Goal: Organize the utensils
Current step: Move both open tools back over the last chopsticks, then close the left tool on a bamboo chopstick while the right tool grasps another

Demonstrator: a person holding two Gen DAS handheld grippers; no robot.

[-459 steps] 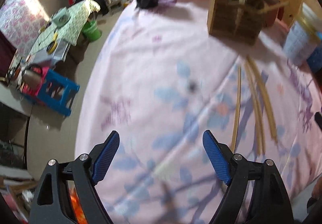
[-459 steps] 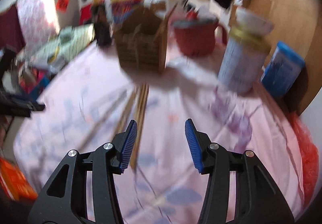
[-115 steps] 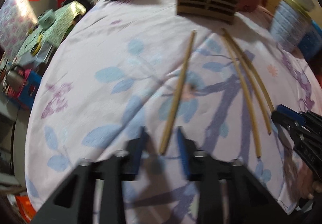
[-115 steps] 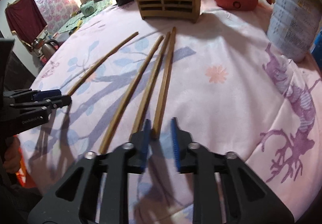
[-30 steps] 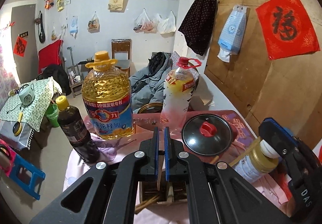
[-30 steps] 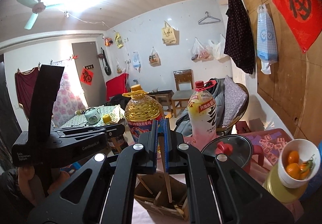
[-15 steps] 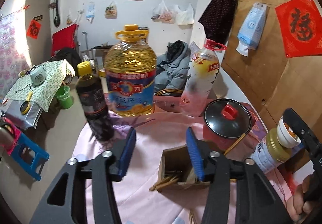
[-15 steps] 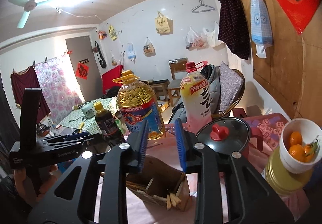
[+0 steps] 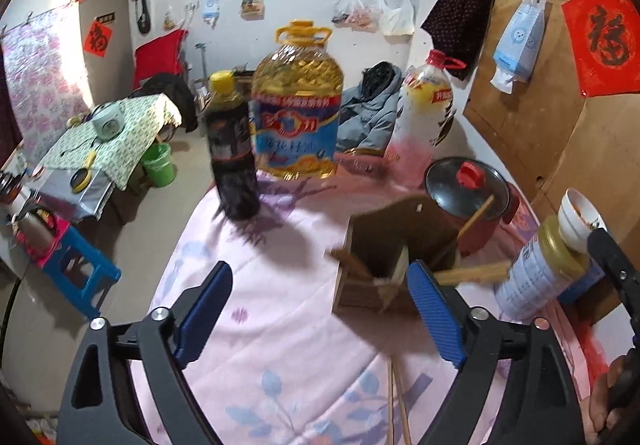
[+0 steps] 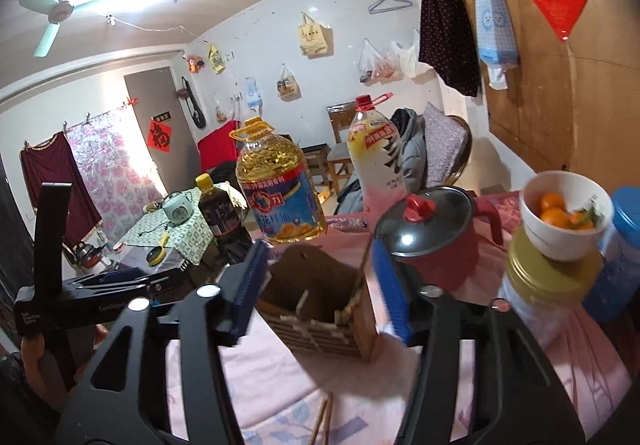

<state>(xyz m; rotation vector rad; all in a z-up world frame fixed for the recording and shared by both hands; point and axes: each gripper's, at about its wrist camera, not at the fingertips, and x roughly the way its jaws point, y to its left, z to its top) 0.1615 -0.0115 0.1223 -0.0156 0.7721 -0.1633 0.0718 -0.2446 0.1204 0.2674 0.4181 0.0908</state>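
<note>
Both my tools, left [image 9: 320,319] and right [image 10: 320,297], opening, empty. Chopsticks in wooden holder [image 10: 320,309]; seemingly two chopsticks [image 9: 396,405] left on worktop.

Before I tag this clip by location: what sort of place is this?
Most likely a lived-in home's kitchen and dining room. A big cooking oil jug and a red lidded pot stand on a table under a floral tablecloth, and plastic bags hang from the white wall.
</note>
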